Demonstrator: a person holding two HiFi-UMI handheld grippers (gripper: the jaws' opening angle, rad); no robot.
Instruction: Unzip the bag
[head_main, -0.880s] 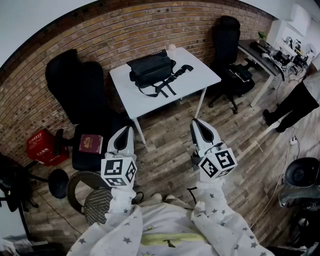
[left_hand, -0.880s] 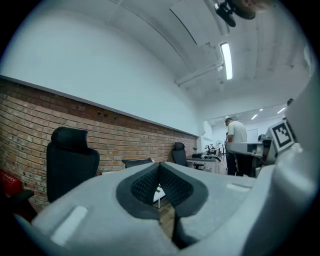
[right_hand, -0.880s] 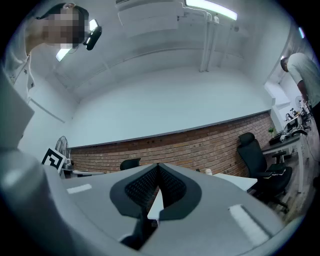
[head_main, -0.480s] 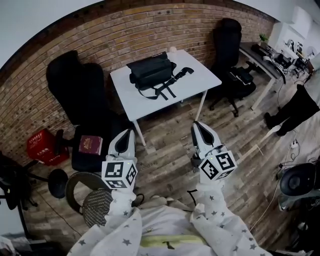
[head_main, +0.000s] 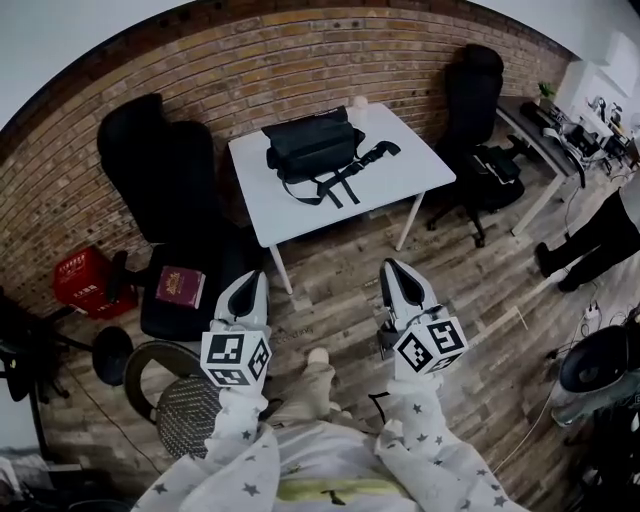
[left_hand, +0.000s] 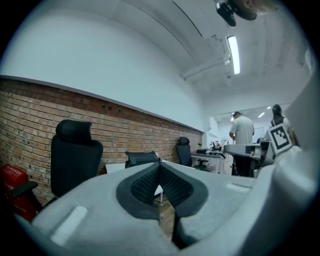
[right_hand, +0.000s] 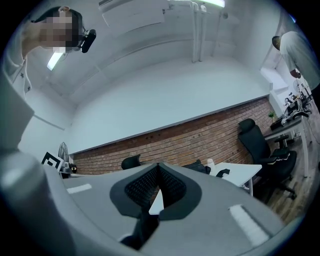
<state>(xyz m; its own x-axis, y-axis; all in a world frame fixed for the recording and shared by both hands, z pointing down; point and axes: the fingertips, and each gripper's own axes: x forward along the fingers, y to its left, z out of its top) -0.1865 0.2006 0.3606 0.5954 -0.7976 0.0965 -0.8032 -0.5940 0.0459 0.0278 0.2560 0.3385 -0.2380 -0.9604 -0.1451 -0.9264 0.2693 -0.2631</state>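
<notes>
The bag (head_main: 312, 145) lies on the white worktop (head_main: 410, 180) in the upper middle of the head view, pushed toward the back edge by the brick wall. Its long axis runs across the frame, left to right with a slight tilt. Its strap (head_main: 352, 170) trails off the front toward the lower right. From this far off I cannot tell where the zip runs or which end its pull sits at.

Both grippers hang low in the frame over the wooden floor, well apart from the worktop, and both aim up the frame toward it. The left gripper (head_main: 255, 277) has its jaws pressed together with nothing between them. Its own view shows the ribbed pads meeting at the tip (left_hand: 160, 167), with the bag (left_hand: 142, 158) showing just above it, a little left of dead ahead. The right gripper (head_main: 391, 267) is likewise closed and empty, its pads meeting (right_hand: 159, 167). In its view the bag (right_hand: 196, 166) lies off to the right of the jaw line, so this gripper points a little to one side of it.

In the head view the bag sits up the frame from a spot between the two grippers, slightly toward the left one. I judge neither hand much nearer, with a small edge to the left. The task has not yet begun. The next move probably calls for closing the whole gap to the worktop first. Because the bag lies crosswise, one gripper would likely steady an end while the other draws the pull along its length.
</notes>
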